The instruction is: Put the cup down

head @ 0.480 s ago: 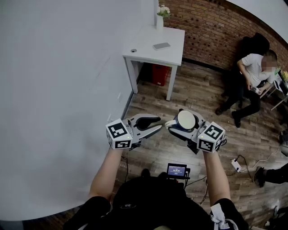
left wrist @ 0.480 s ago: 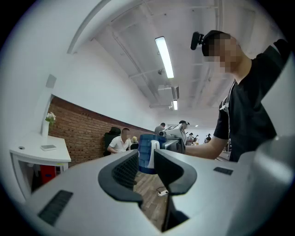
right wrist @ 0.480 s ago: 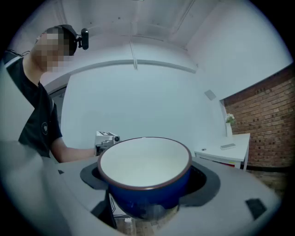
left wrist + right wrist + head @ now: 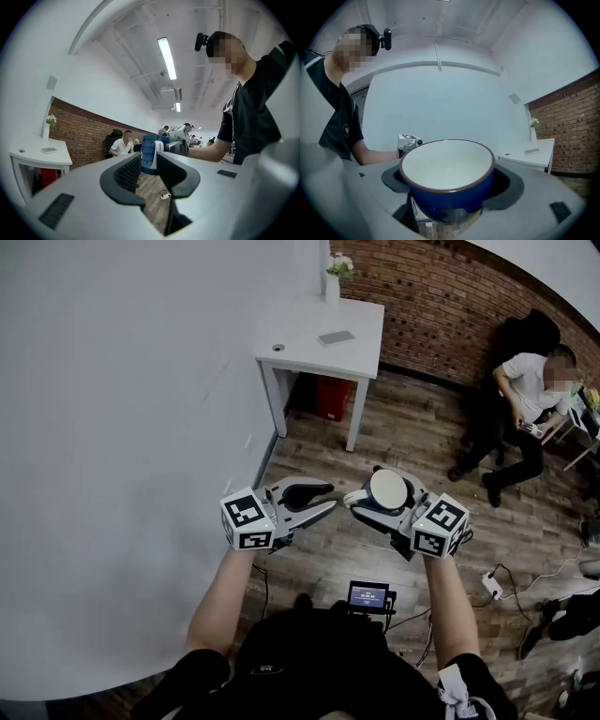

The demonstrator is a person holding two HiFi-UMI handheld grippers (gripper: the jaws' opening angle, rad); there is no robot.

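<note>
Right gripper (image 4: 380, 510) clamped on the blue cup (image 4: 389, 490), held over bare floor (image 4: 412, 427) at 3 o'clock from the slack, empty left gripper (image 4: 317, 502); releasing before reaching the white table (image 4: 112, 474) at 9 o'clock would likely drop the cup.

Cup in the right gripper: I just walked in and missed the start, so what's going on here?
A person holds a gripper in each hand. The right gripper is shut on a blue cup with a white inside, held in mid-air above the wooden floor. The left gripper is beside it, open and empty. The cup has not yet been put down. A white table stands farther off by the brick wall.
</note>
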